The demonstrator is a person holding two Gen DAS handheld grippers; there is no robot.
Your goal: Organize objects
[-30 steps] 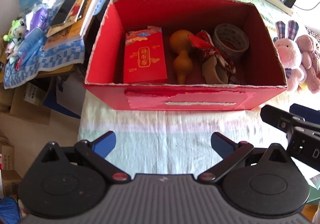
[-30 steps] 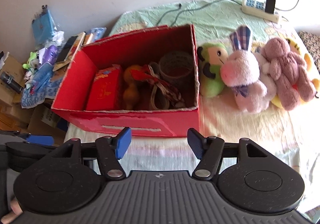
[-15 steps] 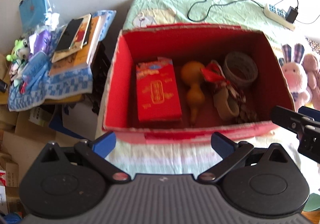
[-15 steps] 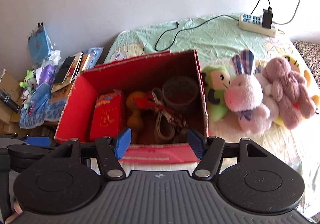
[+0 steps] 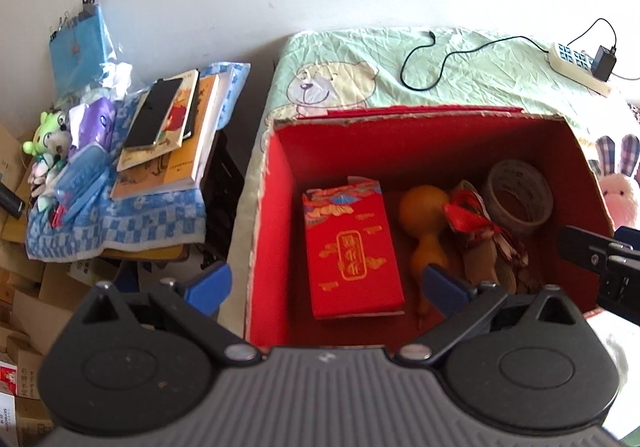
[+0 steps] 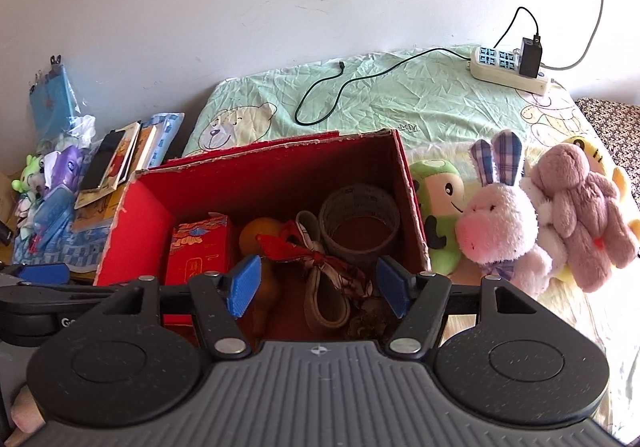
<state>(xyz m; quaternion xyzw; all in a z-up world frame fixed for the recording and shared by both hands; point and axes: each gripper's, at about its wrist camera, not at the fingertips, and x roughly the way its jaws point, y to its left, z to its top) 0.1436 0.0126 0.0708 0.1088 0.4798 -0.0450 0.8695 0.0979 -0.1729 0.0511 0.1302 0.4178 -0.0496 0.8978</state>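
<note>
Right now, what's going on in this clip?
A person holds two grippers over an open red box on a bed. The left gripper and right gripper are both open and hold nothing. Inside the box lie a red packet, a gourd, a ribboned bundle and a tape roll. Plush toys sit beside the box, outside it.

Two wrist cameras, close above the red box (image 5: 272, 231)
Both look forward and down past their grippers, sharing the box's inside and the bed (image 6: 400, 99) beyond.
</note>
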